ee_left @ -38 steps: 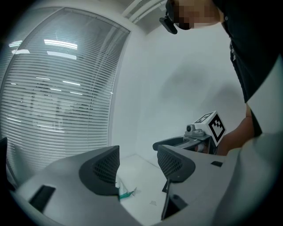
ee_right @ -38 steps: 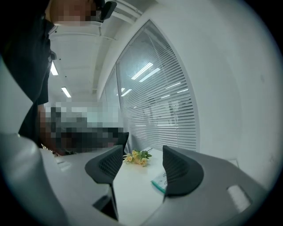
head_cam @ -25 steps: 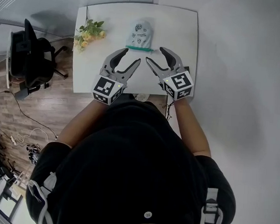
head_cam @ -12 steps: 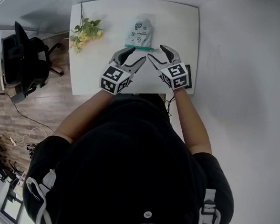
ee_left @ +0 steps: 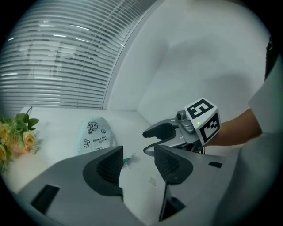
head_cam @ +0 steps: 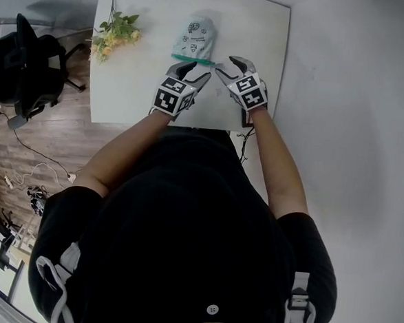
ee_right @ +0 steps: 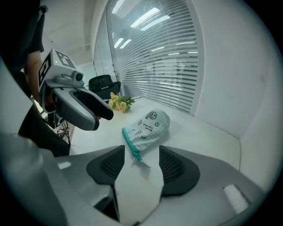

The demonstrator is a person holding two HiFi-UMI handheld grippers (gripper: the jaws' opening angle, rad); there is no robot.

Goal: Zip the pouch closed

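White tabletop (head_cam: 124,97) carries two items: one pouch (head_cam: 195,41) and one bunch of flowers (head_cam: 113,35). One office chair (head_cam: 22,69) stands on the wood floor (head_cam: 30,145) off the tabletop's left edge. The pouch lies flat at the far middle, with its one green zip edge (head_cam: 192,59) facing the person. Two grippers sit just before that edge. Left gripper (head_cam: 193,72): jaws apart, nothing between the pads. Right gripper (head_cam: 229,65): jaws apart, just been closing slightly, gripping nothing. One zip pull (ee_right: 140,161) lies ahead of its gap.
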